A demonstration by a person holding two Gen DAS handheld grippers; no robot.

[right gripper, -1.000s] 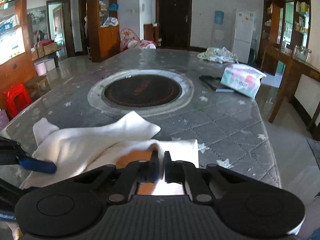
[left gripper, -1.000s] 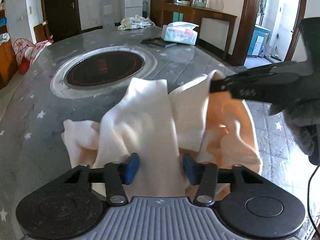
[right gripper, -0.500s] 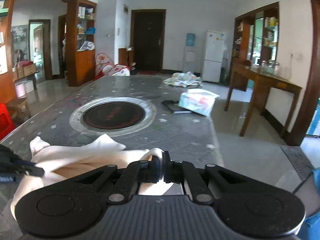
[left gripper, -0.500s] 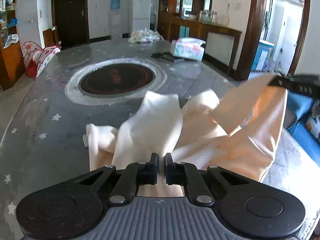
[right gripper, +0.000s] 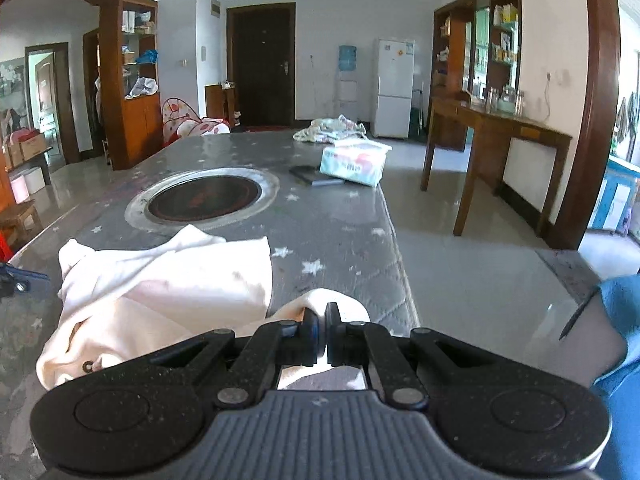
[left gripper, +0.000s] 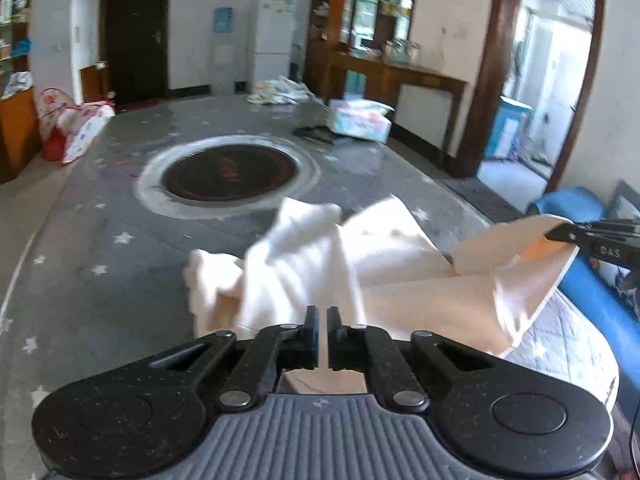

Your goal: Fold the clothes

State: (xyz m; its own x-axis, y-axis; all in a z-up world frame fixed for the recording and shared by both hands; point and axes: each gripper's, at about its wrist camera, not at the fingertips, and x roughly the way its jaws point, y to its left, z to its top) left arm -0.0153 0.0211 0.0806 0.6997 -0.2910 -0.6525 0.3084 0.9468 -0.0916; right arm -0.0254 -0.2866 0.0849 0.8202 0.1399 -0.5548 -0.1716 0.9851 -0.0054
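A cream, peach-tinted garment [left gripper: 340, 264] lies bunched on the near end of the grey star-patterned table [left gripper: 100, 248]. My left gripper [left gripper: 323, 316] is shut on its near edge, cloth pinched between the jaws. At the right of the left wrist view, my right gripper [left gripper: 560, 234] holds another corner lifted off the table edge. In the right wrist view the garment [right gripper: 168, 284] spreads to the left, and my right gripper [right gripper: 322, 322] is shut on a fold of it. The left gripper's blue-padded tip [right gripper: 24, 278] shows at the far left there.
A round dark burner [left gripper: 228, 172] in a metal ring is set in the table's middle. Beyond it lie a tissue pack [left gripper: 360, 120], a dark flat object [left gripper: 316, 133] and a crumpled cloth [left gripper: 280, 92]. A blue cushion [left gripper: 592, 280] sits right of the table. A wooden side table [right gripper: 492, 152] stands right.
My left gripper closed on the garment's near edge and lifted it. My right gripper pulled its corner away to the right, past the table's edge, stretching the cloth between both.
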